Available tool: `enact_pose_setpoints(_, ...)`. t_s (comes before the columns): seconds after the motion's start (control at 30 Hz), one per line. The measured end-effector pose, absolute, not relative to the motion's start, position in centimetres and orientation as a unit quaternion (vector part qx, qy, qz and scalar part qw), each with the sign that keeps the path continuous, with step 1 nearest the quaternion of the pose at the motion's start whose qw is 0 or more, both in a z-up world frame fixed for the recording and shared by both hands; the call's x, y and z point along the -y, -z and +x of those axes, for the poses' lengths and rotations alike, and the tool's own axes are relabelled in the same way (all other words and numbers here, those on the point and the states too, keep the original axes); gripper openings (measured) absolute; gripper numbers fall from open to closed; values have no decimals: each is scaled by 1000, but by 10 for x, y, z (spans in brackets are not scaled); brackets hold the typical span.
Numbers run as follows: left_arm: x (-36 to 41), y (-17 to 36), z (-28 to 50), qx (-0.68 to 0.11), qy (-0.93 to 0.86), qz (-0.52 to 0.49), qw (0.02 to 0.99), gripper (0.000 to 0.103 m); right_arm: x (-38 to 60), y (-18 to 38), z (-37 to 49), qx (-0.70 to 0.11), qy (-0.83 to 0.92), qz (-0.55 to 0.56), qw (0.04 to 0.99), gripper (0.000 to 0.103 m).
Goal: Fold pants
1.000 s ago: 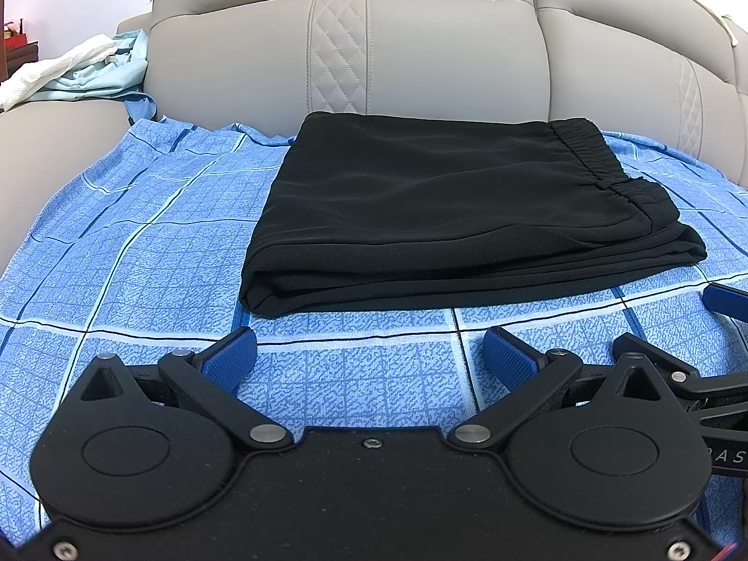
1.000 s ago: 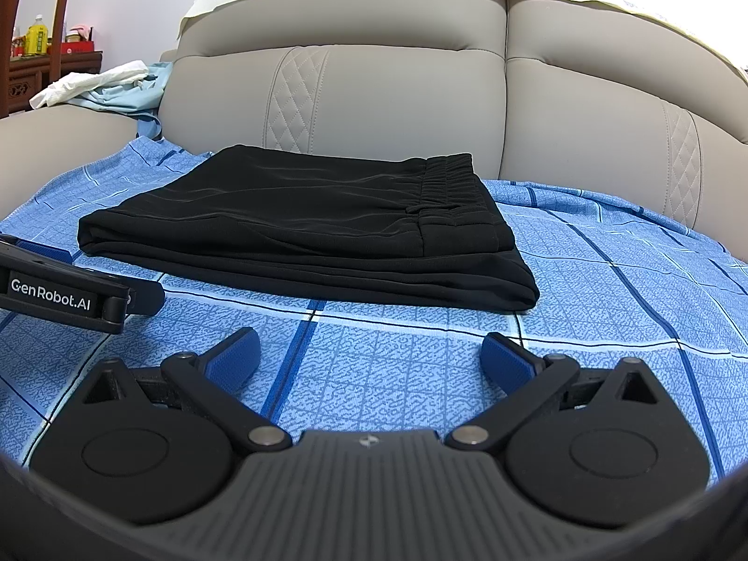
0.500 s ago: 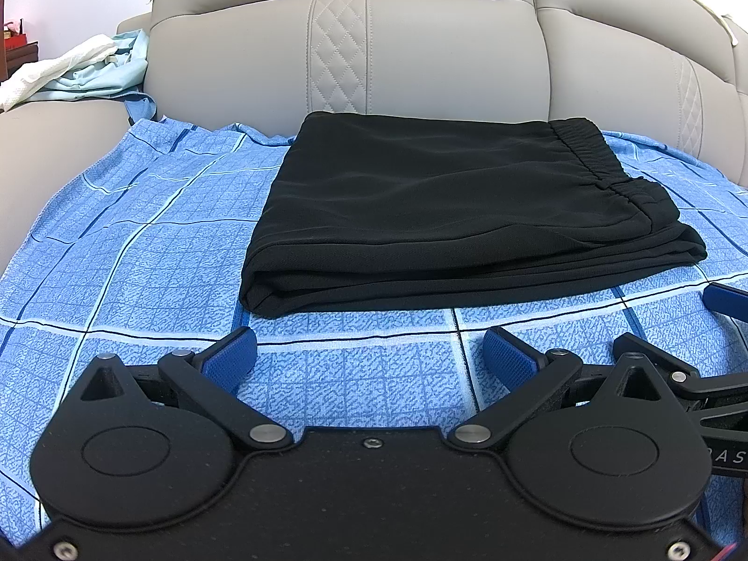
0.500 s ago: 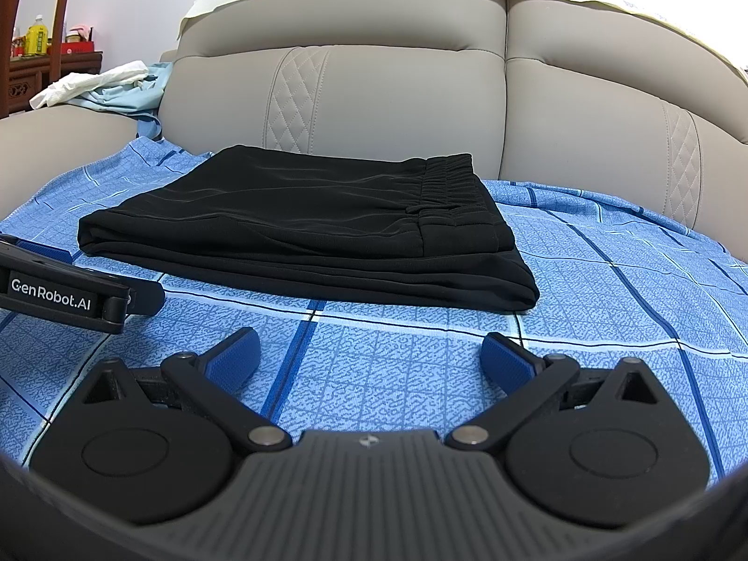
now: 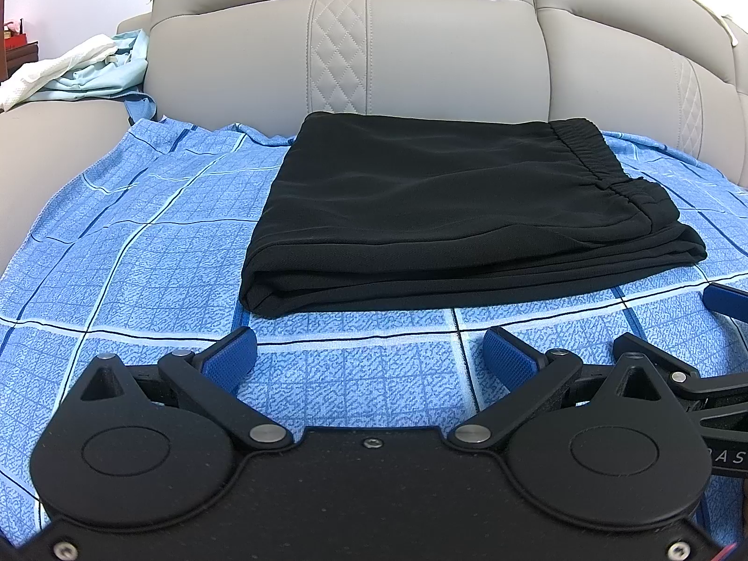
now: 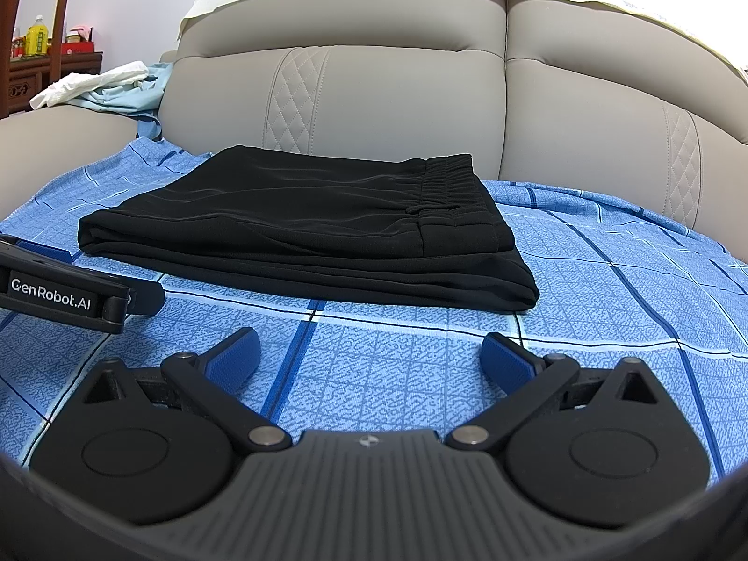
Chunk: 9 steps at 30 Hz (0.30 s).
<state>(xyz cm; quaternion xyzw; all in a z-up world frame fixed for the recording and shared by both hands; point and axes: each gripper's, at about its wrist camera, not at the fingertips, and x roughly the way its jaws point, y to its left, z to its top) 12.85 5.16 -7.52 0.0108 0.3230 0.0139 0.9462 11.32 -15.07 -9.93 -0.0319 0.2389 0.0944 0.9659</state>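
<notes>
The black pants (image 5: 458,215) lie folded into a flat rectangular stack on the blue checked sheet, with the elastic waistband on top at the right. They also show in the right wrist view (image 6: 318,229). My left gripper (image 5: 369,357) is open and empty, a short way in front of the stack's near edge. My right gripper (image 6: 369,357) is open and empty, in front of the stack's right end. Neither touches the pants. The left gripper's body (image 6: 70,292) shows at the left of the right wrist view.
The blue checked sheet (image 5: 117,252) covers the seat of a grey leather sofa (image 5: 420,56). White and light blue clothes (image 5: 79,72) lie piled on the left armrest. A wooden shelf with bottles (image 6: 37,42) stands far left.
</notes>
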Motion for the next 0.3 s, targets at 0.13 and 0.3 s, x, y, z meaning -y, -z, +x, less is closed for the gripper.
enact_pose_setpoints(0.13, -52, 75, 129, -323, -14, 11, 946, 103, 151, 99, 113, -239, -94, -32, 966, 103)
enact_pose_setpoints(0.3, -51, 75, 129, -322, -14, 11, 946, 103, 151, 99, 113, -239, -94, -32, 966, 103)
